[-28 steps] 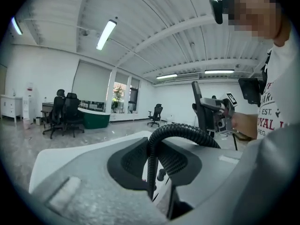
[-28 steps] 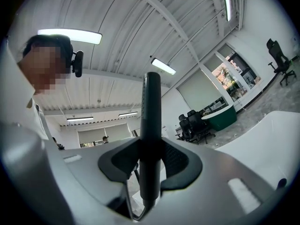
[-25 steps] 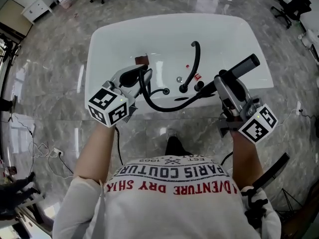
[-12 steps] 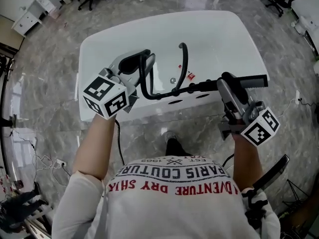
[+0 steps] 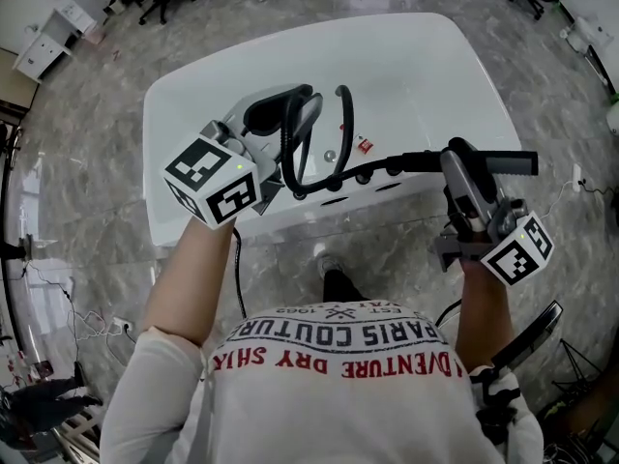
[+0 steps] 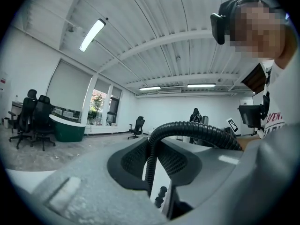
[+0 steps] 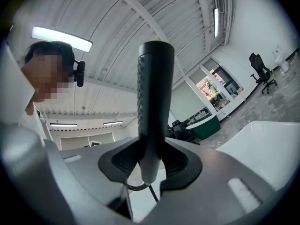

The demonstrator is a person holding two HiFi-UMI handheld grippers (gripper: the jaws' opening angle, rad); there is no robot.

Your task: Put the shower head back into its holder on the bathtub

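- left claw [image 6: 151,165] pinching the black ribbed hose [image 6: 197,128]; pads clamped either side of it, hose arching off to the claw's right.
- right claw [image 7: 149,163] pinching the shower head [image 7: 154,88] by its handle, which runs out past the claw tips.
- change: the handle, tilted a moment back, now lies level across the right claw; hose loop drawn taller beside the left claw.
- reading: carried, not seated. dark fittings [image 5: 363,176] on the bathtub [image 5: 184,95] rim sit between the claws, lower down; holder itself not picked out.
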